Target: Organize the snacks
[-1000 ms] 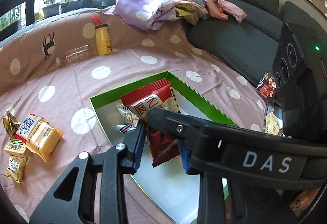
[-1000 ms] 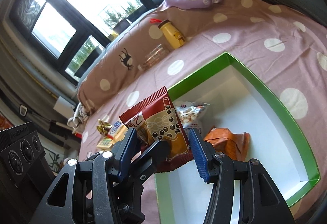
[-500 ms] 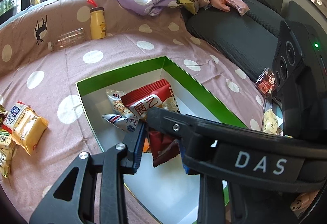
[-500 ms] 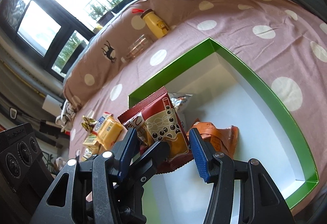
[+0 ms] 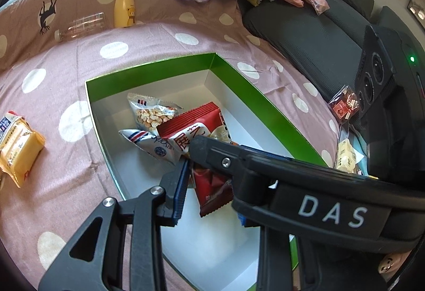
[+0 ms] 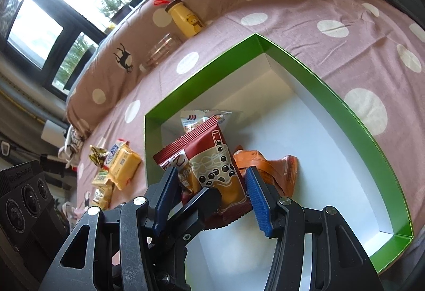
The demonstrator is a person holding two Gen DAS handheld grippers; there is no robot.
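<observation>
**Left wrist view.** Item: red milk-tea snack packet (image 5: 202, 142), held upright over the white floor of the green-walled box (image 5: 148, 70). The left hand-held gripper (image 5: 209, 184) was clamped on the packet's lower end; only its left blue pad showed clearly, the other being hidden behind the crossing finger of the right hand-held gripper (image 5: 202, 147). Against the frames of a second earlier, the box filled more of the view and its far corner sat higher, so the packet had been carried down toward the box floor. Also in the box: a peanut bag (image 5: 151, 113) and a blue-and-white sachet (image 5: 151, 144), both behind the packet. Outside, on the spotted bedsheet (image 5: 79, 57): yellow biscuit packs (image 5: 18, 142) at the left, still uncollected.

**Right wrist view.** Same red milk-tea snack packet (image 6: 209, 166), standing between the blue pads of the right hand-held gripper (image 6: 209, 192). The jaws stood apart; a gap showed on either side of the packet, so no firm grip could be confirmed here. The left hand-held gripper (image 6: 196, 208) crossed below. An orange packet (image 6: 268, 168) lay on the box floor just behind. The green-walled box (image 6: 345, 110) had likewise grown in view.

Judgement: placement nearly complete; release was the likely next step, with the outside packs remaining.
</observation>
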